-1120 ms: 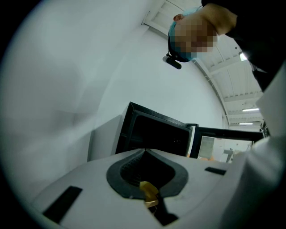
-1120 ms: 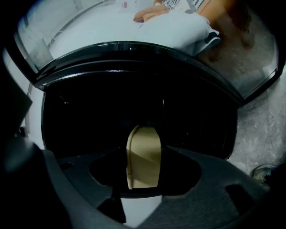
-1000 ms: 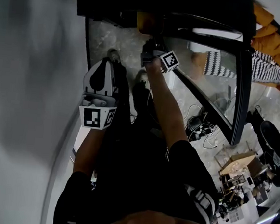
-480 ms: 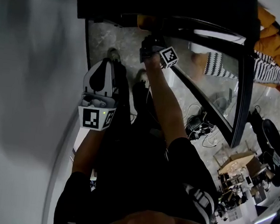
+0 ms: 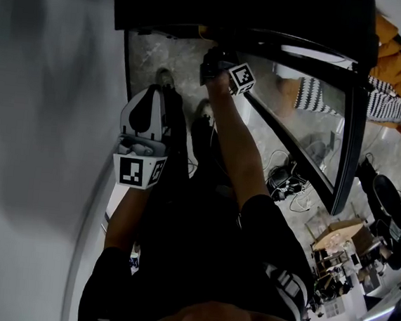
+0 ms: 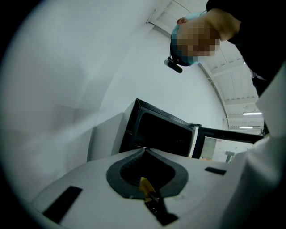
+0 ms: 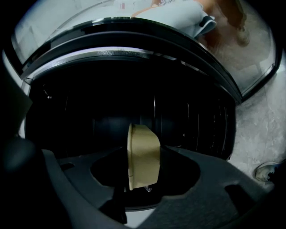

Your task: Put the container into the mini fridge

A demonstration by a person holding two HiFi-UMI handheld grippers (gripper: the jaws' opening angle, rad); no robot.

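A tan, tub-shaped container lies on its side between the jaws of my right gripper, which is shut on it; the jaws have just been closing a little around it. The container hangs right at the dark open mouth of the black mini fridge. In the head view the right gripper reaches under the fridge's front edge, with its glass door swung open to the right. My left gripper is held back near the white wall, jaws together and empty. The left gripper view shows the fridge ahead.
A white wall runs close along the left. The floor below is grey marble. Cables, boxes and clutter lie at the right beyond the door. The person's shoes stand just in front of the fridge.
The right gripper has moved a little further toward the fridge opening with the container, which now shows less below the fridge's edge. The left gripper has stayed put.
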